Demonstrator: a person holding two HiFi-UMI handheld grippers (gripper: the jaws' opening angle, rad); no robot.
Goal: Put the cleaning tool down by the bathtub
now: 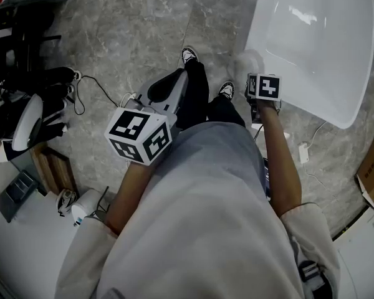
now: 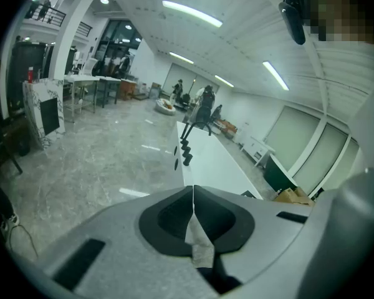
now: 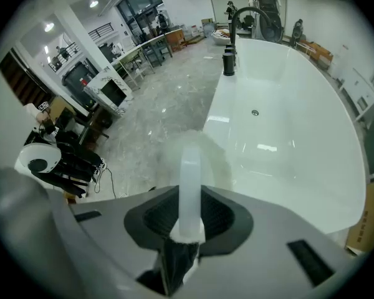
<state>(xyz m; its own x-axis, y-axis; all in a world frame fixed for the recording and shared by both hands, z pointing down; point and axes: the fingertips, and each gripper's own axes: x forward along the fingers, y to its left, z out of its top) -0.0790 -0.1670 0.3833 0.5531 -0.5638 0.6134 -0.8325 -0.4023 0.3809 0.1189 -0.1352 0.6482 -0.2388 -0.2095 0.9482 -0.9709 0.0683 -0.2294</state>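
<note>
near: my left gripper (image 2: pixel 193 190) pressed together, empty | my right gripper (image 3: pixel 190 199) pinching cleaning tool (image 3: pixel 190 164) by its white handle, fluffy head toward floor (image 3: pixel 153 126) | far right: bathtub (image 3: pixel 287 167) | risk, I judge: releasing too high, tool topples against the tub

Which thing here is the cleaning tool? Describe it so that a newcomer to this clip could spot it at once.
Find the big white bathtub. Just beside its rim, the right hand-held gripper is shut on the cleaning tool, a pale, translucent straight handle ending in a whitish round head. That fuzzy, soft-edged head is what sets it apart from the smooth, hard tub next to it.
</note>
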